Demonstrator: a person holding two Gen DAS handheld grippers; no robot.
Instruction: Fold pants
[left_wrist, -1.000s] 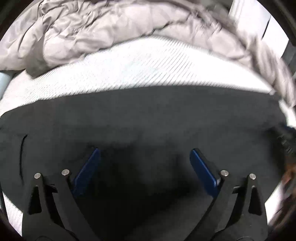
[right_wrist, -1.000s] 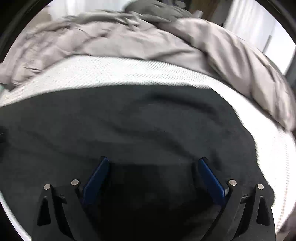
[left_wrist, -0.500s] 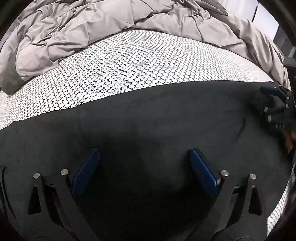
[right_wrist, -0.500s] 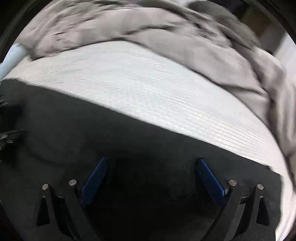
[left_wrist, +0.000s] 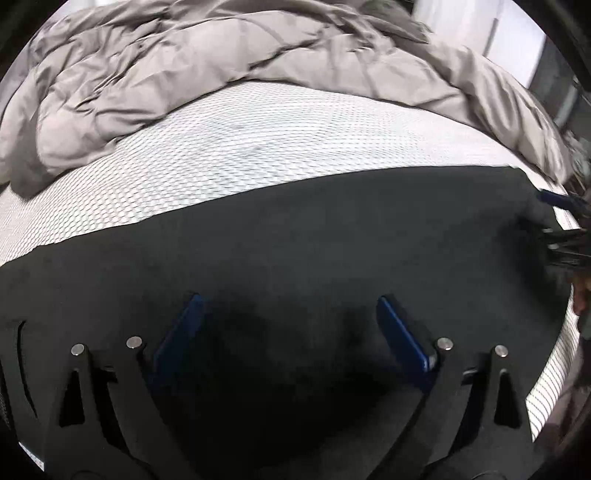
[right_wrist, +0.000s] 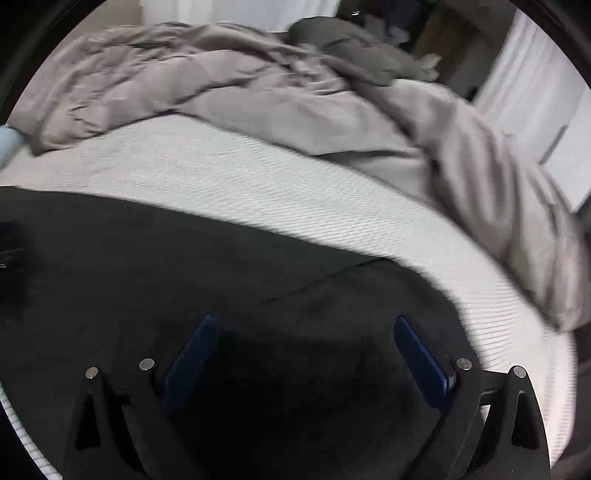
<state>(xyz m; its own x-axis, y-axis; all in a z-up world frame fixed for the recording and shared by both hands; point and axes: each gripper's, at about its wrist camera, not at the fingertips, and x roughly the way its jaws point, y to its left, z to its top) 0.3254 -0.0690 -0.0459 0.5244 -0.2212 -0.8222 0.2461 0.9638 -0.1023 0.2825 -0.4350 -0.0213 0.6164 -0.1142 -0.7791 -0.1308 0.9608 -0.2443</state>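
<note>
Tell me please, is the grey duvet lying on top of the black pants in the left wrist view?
No, the duvet is apart from the pants, with bare patterned mattress between them.

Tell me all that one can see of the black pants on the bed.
The pants are black or very dark, of a soft, matte cloth. They lie spread flat on the white patterned sheet, with a long straight far edge. In the right wrist view a thin seam or fold edge crosses them near their right end. The crumpled grey duvet lies farther back, apart from them. Both the left claw and the right claw are over the cloth, open, gripping nothing.
</note>
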